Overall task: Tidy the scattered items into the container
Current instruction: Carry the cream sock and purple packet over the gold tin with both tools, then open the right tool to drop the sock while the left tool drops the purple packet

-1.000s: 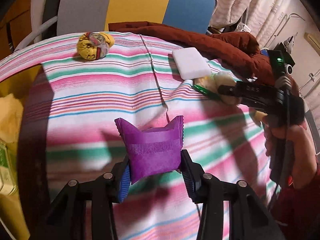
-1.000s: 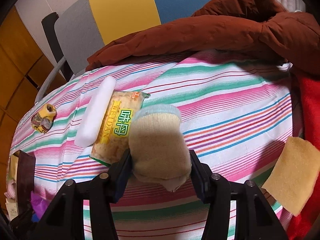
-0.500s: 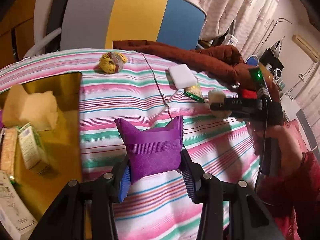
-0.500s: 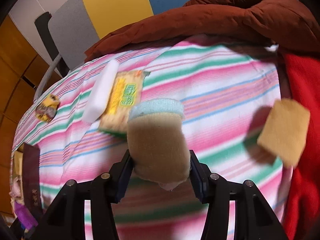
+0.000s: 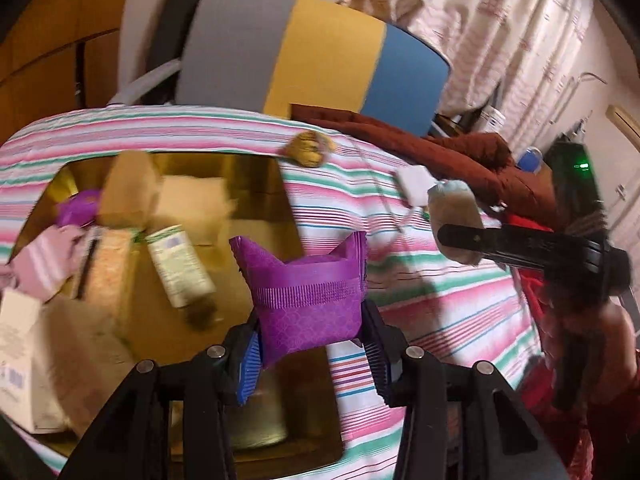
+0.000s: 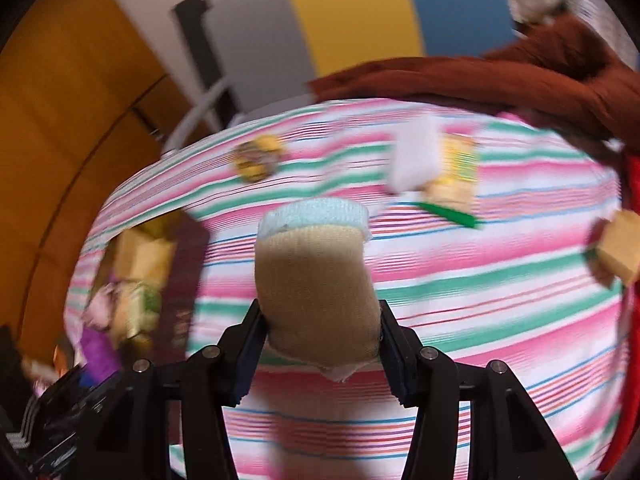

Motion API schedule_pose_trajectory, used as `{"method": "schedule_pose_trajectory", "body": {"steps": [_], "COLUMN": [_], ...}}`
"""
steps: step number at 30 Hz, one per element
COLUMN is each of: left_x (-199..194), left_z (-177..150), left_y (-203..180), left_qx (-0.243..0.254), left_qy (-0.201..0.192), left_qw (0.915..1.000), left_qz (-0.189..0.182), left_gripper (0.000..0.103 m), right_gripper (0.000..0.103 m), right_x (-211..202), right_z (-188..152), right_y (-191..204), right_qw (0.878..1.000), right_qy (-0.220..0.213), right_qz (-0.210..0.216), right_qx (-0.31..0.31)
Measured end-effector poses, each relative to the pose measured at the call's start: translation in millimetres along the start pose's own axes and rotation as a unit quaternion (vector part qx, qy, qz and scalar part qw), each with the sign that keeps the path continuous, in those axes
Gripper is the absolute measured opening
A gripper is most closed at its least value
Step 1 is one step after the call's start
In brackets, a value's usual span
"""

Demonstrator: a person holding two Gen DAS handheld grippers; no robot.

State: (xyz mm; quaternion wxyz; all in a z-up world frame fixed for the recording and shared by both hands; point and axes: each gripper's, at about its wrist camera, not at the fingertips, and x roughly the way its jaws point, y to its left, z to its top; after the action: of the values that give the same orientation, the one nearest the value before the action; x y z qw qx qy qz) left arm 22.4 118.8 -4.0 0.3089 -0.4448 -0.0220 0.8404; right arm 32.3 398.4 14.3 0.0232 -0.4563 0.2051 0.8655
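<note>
My left gripper [image 5: 312, 354] is shut on a purple pouch [image 5: 308, 292] and holds it above the right edge of the gold-lined container [image 5: 256, 176], which holds several items. My right gripper [image 6: 322, 346] is shut on a rolled beige sock with a light blue cuff [image 6: 316, 280], held above the striped cloth; it also shows in the left wrist view [image 5: 454, 220]. On the cloth lie a yellow patterned bundle [image 6: 256, 160], a white pad [image 6: 412, 160], a yellow snack packet [image 6: 454, 176] and a yellow sponge [image 6: 620, 248]. The right wrist view is blurred.
The container [image 6: 188, 280] sits at the left of the striped table. A rust-brown blanket [image 5: 440, 152] lies along the far right. A grey, yellow and blue chair back [image 5: 320, 56] stands behind the table. Red fabric [image 6: 632, 240] lies at the right edge.
Both grippers have swung left toward the container with their items still held. The left gripper's pouch is now over the container's right edge; the container has come into the right wrist view.
</note>
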Motion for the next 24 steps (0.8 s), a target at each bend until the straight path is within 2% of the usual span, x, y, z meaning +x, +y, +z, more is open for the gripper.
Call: {"method": "schedule_pose_trajectory", "body": {"steps": [5, 11, 17, 21, 24], "left_x": [-4, 2, 5, 1, -2], "left_z": [-7, -18, -24, -26, -27], "left_y": [28, 40, 42, 44, 43], "left_qx": [-0.022, -0.012, 0.008, -0.006, -0.012], "left_qy": [0.01, 0.032, 0.041, 0.038, 0.036], "left_qw": [0.9996, 0.999, 0.9983, 0.9988, 0.9989], "left_qz": [0.017, 0.029, 0.041, 0.029, 0.028], "left_gripper": [0.045, 0.045, 0.048, 0.059, 0.06], "right_gripper": [0.053, 0.053, 0.055, 0.059, 0.062], "right_x": [15, 39, 59, 63, 56], "right_z": [-6, -8, -11, -8, -5], "right_y": [61, 117, 144, 147, 145], "right_qw": [0.998, 0.993, 0.991, 0.992, 0.992], "right_qy": [0.016, 0.032, 0.046, 0.039, 0.028], "right_qz": [0.041, 0.061, 0.061, 0.056, 0.067], "right_qx": [-0.046, -0.095, -0.114, -0.11, -0.103]}}
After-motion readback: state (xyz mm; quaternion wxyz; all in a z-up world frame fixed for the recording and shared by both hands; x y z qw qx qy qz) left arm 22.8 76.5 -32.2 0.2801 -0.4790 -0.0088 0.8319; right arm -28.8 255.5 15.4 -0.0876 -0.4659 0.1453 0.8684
